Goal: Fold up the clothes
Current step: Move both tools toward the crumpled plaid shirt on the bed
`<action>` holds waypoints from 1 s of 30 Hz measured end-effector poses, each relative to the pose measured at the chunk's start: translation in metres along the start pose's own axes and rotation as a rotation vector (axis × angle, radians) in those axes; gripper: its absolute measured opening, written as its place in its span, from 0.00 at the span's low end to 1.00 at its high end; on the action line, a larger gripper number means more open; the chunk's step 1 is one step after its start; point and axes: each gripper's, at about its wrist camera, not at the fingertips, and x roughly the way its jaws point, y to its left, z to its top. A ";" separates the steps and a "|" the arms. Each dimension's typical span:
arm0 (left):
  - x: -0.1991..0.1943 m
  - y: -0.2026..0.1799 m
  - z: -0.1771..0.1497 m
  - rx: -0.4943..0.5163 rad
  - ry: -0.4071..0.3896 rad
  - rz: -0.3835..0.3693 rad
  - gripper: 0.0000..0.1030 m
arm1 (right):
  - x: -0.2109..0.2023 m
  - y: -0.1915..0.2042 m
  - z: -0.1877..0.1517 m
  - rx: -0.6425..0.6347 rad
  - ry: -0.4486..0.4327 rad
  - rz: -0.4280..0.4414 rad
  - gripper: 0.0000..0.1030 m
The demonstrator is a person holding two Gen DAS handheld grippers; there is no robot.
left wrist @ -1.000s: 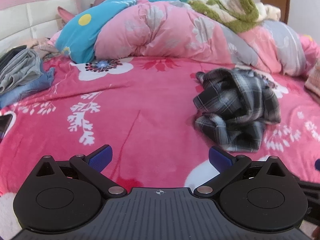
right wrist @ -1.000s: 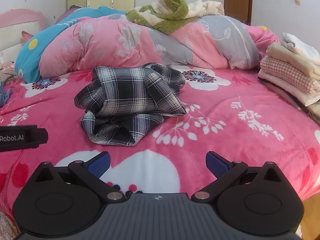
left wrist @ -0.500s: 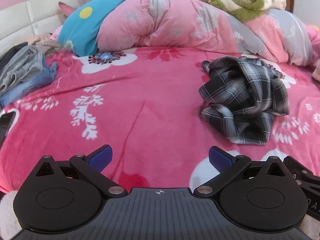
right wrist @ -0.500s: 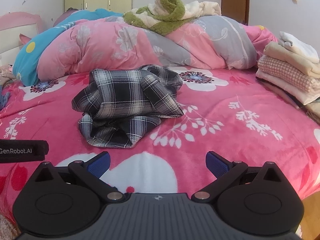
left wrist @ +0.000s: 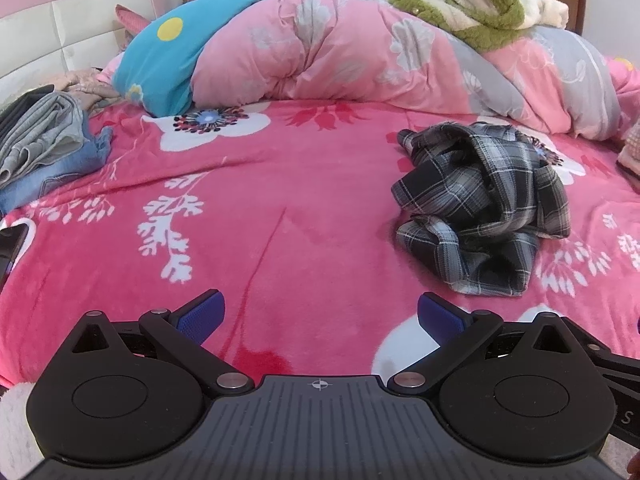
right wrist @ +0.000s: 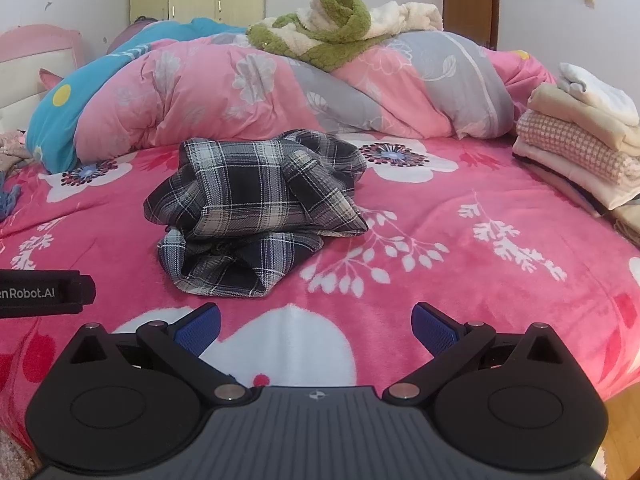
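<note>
A crumpled plaid shirt lies in a heap on the pink flowered blanket that covers the bed. In the right wrist view it sits near the middle of the blanket, ahead of the right gripper and a little to its left. In the left wrist view the same shirt lies ahead and off to the right of the left gripper.

Both grippers hover low over the near edge of the bed, apart from the shirt. The jaws of each stand spread wide, with nothing between the blue pads, and only blanket shows in the gap. Part of the left gripper, a black bar with white lettering, shows at the left edge of the right wrist view.

Behind the shirt, a bulky pink and grey quilt runs across the bed, with a blue cover at its left end and a green and cream fleece piled on top. A stack of folded clothes rests at the right edge of the bed. At the left edge, grey clothes lie on top of jeans, beside the padded headboard.
</note>
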 end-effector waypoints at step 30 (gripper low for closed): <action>0.022 0.004 0.008 -0.008 -0.034 -0.057 1.00 | 0.034 0.005 0.012 0.000 0.029 -0.001 1.00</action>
